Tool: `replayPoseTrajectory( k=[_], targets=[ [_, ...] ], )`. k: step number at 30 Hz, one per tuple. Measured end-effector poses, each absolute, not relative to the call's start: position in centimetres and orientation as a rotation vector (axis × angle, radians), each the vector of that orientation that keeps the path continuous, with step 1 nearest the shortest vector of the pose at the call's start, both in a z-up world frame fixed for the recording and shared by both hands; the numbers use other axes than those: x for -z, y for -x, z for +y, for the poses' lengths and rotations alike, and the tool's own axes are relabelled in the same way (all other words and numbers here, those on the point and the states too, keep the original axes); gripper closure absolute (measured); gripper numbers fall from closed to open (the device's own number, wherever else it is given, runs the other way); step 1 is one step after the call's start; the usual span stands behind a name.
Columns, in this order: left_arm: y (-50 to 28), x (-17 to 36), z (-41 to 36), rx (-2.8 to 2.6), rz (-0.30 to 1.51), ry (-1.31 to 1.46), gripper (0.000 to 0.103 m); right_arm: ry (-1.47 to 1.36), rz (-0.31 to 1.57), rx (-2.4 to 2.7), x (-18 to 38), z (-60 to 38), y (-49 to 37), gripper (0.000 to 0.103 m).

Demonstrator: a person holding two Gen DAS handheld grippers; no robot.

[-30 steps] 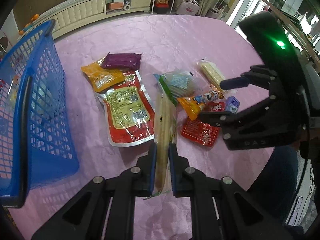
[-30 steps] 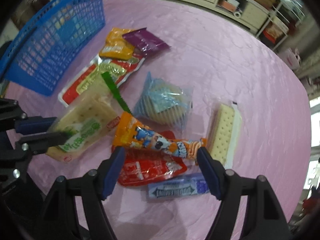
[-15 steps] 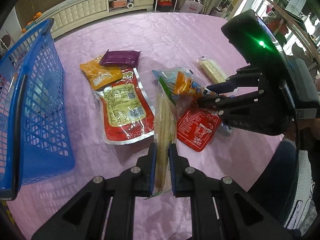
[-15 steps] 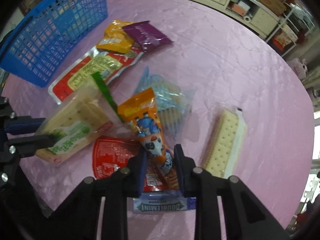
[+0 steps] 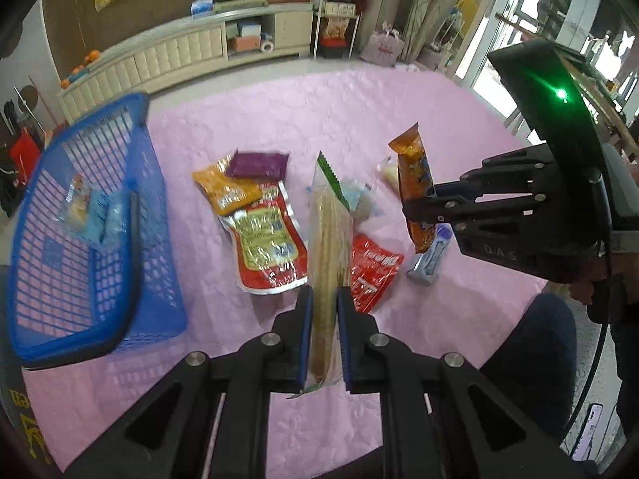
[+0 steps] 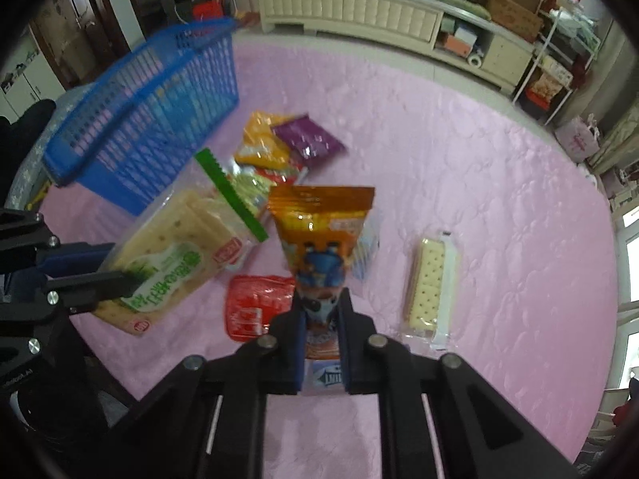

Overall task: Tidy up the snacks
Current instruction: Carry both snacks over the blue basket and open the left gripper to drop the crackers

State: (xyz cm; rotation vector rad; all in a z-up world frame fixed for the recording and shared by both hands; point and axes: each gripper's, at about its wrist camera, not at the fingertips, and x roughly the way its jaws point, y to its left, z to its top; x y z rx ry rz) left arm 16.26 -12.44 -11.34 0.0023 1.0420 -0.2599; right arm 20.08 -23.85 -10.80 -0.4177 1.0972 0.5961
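Two grippers each hold one snack above a pink table [image 5: 359,111]. The left gripper [image 5: 324,319] clamps a cracker pack [image 5: 329,239]; the right gripper [image 6: 322,319] clamps an orange packet [image 6: 319,235]. Seven snacks lie on the table. One blue basket [image 5: 159,279] holds two packets.

Pink quilted tablecloth [image 5: 359,119]; blue mesh basket [image 5: 96,239] at 9 o'clock. Cracker pack [image 6: 171,263]: pale biscuits, green serrated edge, red logos. Orange snack pouch [image 6: 319,235] with blue cartoon figure. Purple packet [image 5: 257,163] at 11 o'clock; red pouch [image 5: 267,243] with yellow-green panel; cream crackers [image 6: 427,283] at 3 o'clock.
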Motion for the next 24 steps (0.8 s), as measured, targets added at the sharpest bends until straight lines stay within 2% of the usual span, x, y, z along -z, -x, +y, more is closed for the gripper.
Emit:
replayPoseTrajectory(
  k=[12,24],
  targets=[
    [-13.3,4.0,-8.6,0.216,0.885,-0.005,0.092,0.322,0.974,-0.634,3.7,-21.9,-17.0,0.086],
    [-14.0,-0.7,0.2,0.104,0.804,0.021,0.092,0.235,0.931,-0.751,0.3,-14.4,-17.8,0.086]
  ],
)
